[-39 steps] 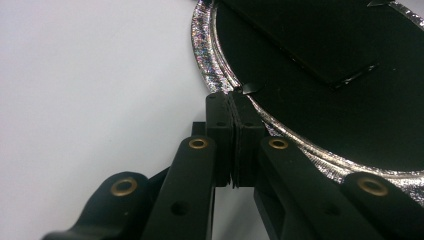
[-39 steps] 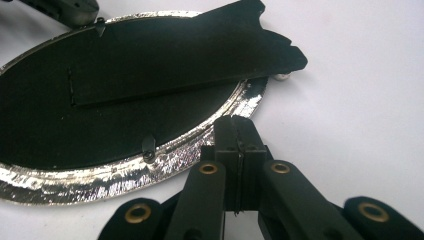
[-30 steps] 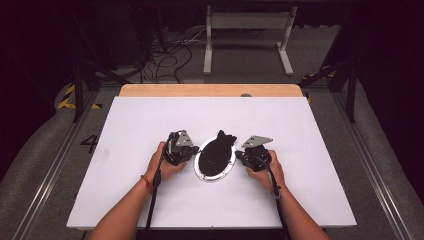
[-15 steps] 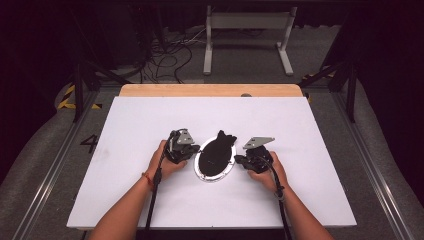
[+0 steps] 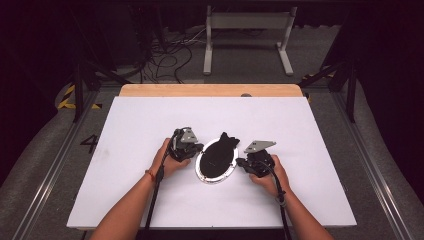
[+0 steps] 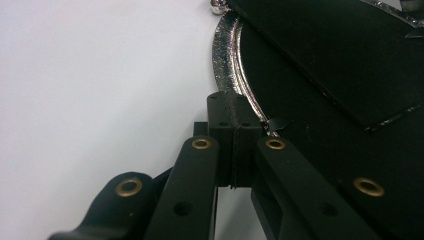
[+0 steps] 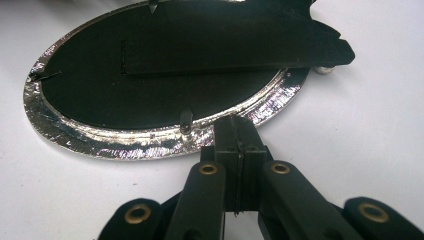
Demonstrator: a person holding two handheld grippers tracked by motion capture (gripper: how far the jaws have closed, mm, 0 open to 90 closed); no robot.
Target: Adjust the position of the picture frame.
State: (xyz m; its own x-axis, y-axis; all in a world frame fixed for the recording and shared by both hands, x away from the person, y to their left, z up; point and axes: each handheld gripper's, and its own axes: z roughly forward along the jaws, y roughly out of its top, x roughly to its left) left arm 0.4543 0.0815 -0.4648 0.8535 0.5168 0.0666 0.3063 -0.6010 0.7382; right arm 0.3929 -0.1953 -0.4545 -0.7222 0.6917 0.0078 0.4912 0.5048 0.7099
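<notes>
An oval silver picture frame (image 5: 204, 175) lies face down on the white table, its black backing (image 5: 216, 159) up and a black stand leg (image 5: 225, 140) lying along it. My left gripper (image 5: 196, 150) rests at the frame's left edge. It is shut, and its tips (image 6: 234, 107) touch the silver rim (image 6: 226, 45) beside a small black turn tab (image 6: 276, 123). My right gripper (image 5: 241, 162) sits at the frame's right edge, also shut, tips (image 7: 239, 130) against the rim (image 7: 125, 140) next to another tab (image 7: 186, 117). Nothing shows between either pair of jaws.
The white table top (image 5: 125, 130) has a wooden strip (image 5: 210, 90) along its far edge. A person's forearms come in from the near edge. Beyond the table are cables and a metal stand (image 5: 247, 20) on the floor.
</notes>
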